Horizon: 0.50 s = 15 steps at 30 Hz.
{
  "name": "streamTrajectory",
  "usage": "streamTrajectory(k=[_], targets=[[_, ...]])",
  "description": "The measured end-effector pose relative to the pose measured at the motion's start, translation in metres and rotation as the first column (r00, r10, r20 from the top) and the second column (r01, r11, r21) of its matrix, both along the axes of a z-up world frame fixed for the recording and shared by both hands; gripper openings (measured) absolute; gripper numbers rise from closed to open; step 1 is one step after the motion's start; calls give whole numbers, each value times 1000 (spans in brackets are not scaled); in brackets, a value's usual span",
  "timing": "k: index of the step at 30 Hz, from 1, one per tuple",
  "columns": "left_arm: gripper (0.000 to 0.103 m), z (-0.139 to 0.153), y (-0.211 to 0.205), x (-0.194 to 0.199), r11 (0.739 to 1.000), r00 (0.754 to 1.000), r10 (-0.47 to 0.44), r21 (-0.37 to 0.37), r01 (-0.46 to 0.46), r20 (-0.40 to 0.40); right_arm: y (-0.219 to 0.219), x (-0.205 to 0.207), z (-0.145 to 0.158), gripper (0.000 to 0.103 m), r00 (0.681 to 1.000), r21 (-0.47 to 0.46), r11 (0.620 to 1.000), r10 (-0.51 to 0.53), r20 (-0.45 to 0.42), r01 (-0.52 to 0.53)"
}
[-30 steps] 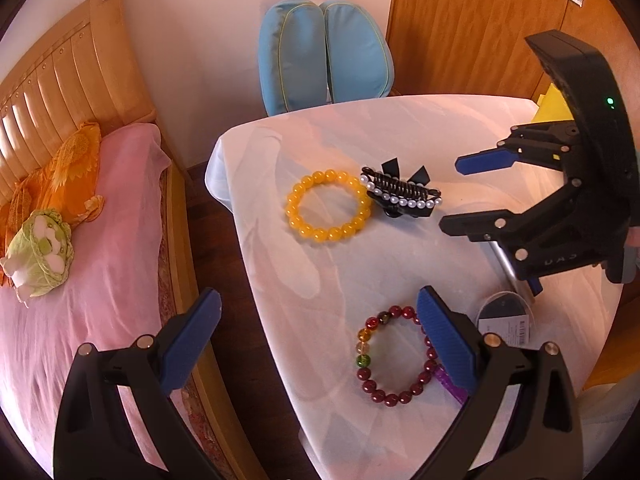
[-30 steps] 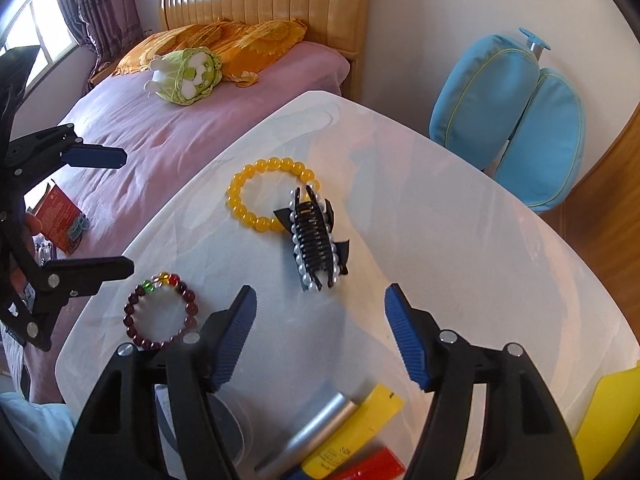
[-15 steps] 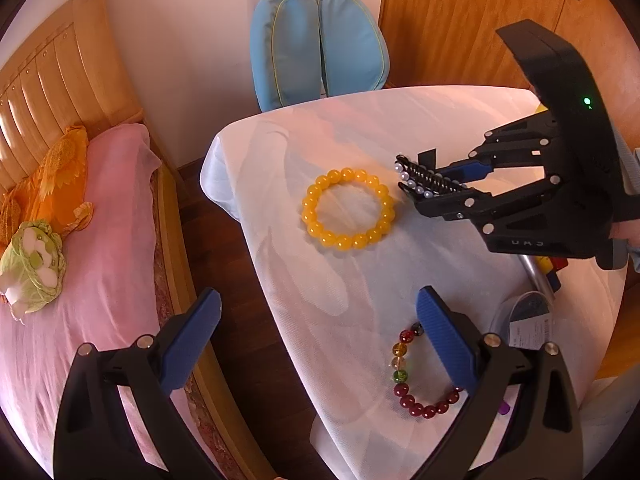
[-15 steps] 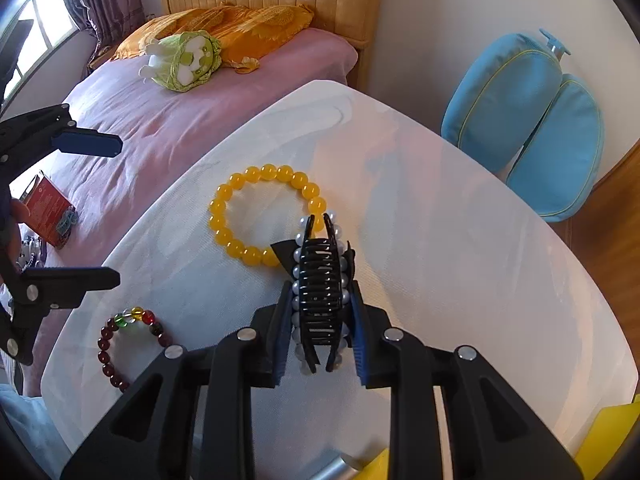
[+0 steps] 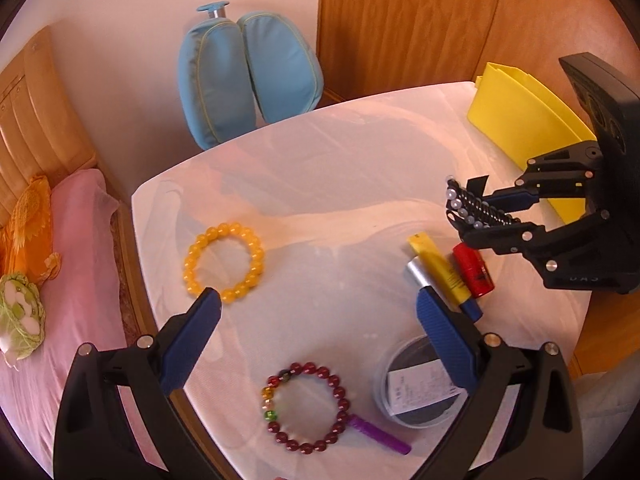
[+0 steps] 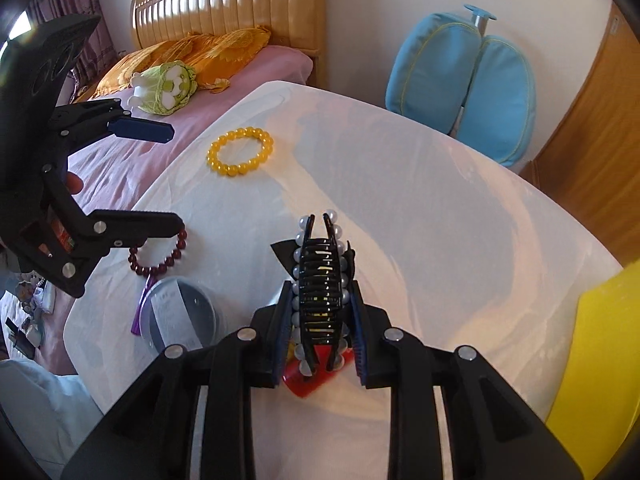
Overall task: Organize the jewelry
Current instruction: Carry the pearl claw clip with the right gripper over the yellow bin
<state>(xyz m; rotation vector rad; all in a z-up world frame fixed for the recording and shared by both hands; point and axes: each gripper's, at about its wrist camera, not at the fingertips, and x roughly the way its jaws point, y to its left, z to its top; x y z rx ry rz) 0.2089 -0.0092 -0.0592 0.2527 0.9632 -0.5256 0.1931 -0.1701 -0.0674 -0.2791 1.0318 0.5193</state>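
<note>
My right gripper (image 6: pixel 320 300) is shut on a black hair clip edged with pearls (image 6: pixel 320 276) and holds it above the white table (image 5: pixel 340 184). In the left wrist view the same right gripper (image 5: pixel 480 216) hangs at the right with the hair clip (image 5: pixel 472 210) sticking out of it, near a yellow bin (image 5: pixel 520 120). A yellow bead bracelet (image 5: pixel 256 258) lies at the table's left. A dark red bead bracelet (image 5: pixel 340 400) lies near the front edge. My left gripper (image 5: pixel 318 304) is open and empty above the dark red bracelet.
A round clear tub with a dark lid (image 5: pixel 412 396) stands beside the red bracelet. A yellow tube (image 5: pixel 440 268), a red one (image 5: pixel 474 272) and a silver one (image 5: pixel 416 272) lie below the clip. A pink bed (image 5: pixel 80 240) borders the table on the left; a blue cushioned chair (image 5: pixel 248 72) stands behind it.
My right gripper went from open to shut on the hair clip, lifted it off the table and carried it right, away from the yellow bracelet. My left gripper stayed open and shifted along the table.
</note>
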Motion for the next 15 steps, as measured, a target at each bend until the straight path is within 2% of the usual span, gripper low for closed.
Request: streamTrajectory(k=[7, 15], targets=[[96, 15, -65, -13, 994, 994, -108, 3, 108, 23, -52, -45, 17, 28, 997, 12, 997, -75, 12, 75], [96, 28, -126, -22, 978, 978, -207, 13, 207, 29, -99, -80, 34, 28, 990, 36, 991, -133, 43, 131]])
